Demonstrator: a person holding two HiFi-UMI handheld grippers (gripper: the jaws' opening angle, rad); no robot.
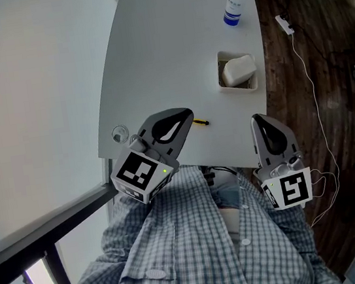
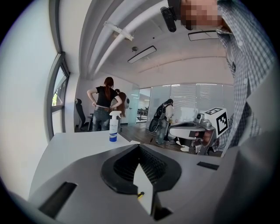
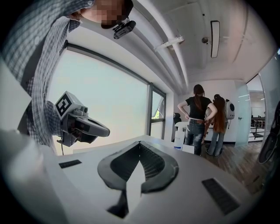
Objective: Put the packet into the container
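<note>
A white packet (image 1: 240, 67) lies inside the beige open container (image 1: 225, 86) on the white table's right side. My left gripper (image 1: 185, 114) hovers over the table's near edge, left of and nearer than the container. Its jaws are shut with nothing between them (image 2: 139, 147). My right gripper (image 1: 258, 119) is held just off the table's near right corner, a short way nearer than the container. It is also shut and holds nothing (image 3: 140, 143). Each gripper shows in the other's view: the right gripper (image 2: 205, 127) and the left gripper (image 3: 81, 124).
A spray bottle (image 1: 235, 2) with a blue label stands at the table's far right; it also shows as the spray bottle (image 2: 113, 127). A small yellow and black object (image 1: 201, 122) lies by the left jaw tip. A clear ring (image 1: 120, 134) sits at the near left edge. People stand in the room behind.
</note>
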